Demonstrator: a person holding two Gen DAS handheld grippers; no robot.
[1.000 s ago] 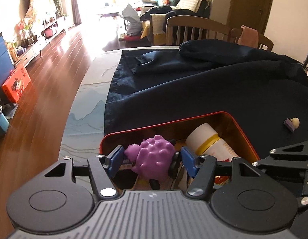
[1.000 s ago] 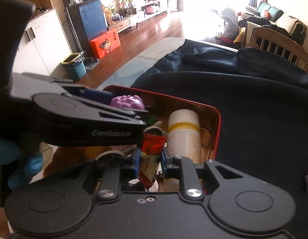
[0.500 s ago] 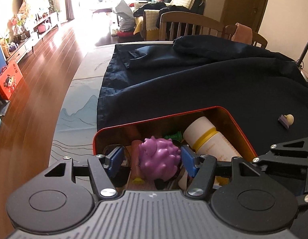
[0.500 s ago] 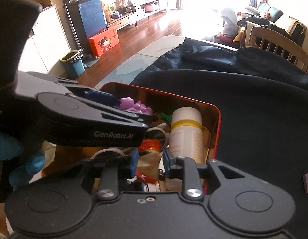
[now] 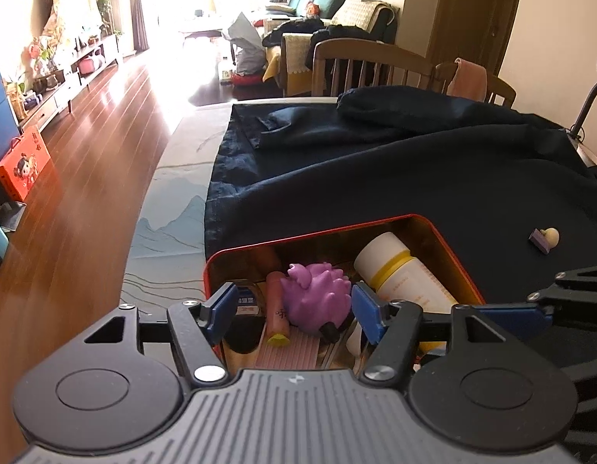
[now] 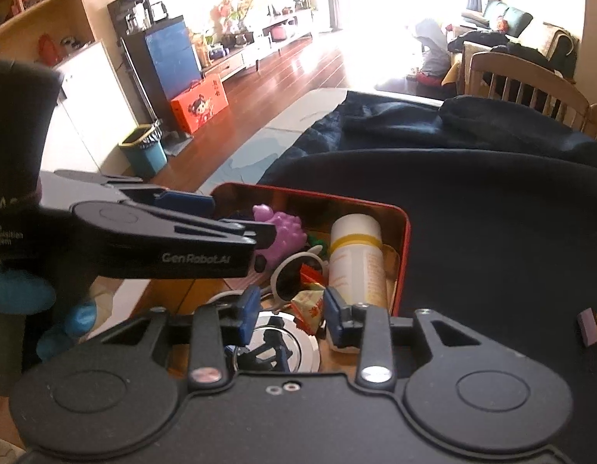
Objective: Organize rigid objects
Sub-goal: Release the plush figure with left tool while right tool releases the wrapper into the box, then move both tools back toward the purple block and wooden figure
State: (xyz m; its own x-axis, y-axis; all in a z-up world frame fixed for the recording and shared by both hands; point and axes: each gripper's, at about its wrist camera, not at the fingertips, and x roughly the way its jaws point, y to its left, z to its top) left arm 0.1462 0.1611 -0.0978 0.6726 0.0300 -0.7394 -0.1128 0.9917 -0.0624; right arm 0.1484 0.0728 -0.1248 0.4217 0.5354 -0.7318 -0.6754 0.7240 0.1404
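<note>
A red tin (image 5: 318, 236) (image 6: 403, 255) stands open on the dark cloth. In it lie a purple spiky toy (image 5: 316, 297) (image 6: 285, 232), a white bottle with a yellow band (image 5: 399, 270) (image 6: 356, 255), a pink tube (image 5: 277, 305) and an orange snack packet (image 6: 310, 305). My left gripper (image 5: 293, 307) (image 6: 240, 218) hovers over the toy, jaws opening, pads clear of it. My right gripper (image 6: 290, 309) hangs above the packet, jaws opening, nothing pressed between them. A small purple-and-cream piece (image 5: 544, 237) (image 6: 590, 324) sits alone on the cloth to the right.
A dark blue cloth (image 5: 414, 178) covers most of the table, bunched at the far end. Wooden chairs (image 5: 368, 65) stand behind it. The table's left edge (image 5: 155, 201) drops to a wooden floor. A blue-gloved hand (image 6: 12, 294) holds the left gripper. A round metal lid (image 6: 275, 340) lies below the right gripper.
The purple toy slipped out of the left gripper's pads and settled in the tin. The right gripper let go of the orange packet, which dropped into the tin. Both grippers rose a little.
</note>
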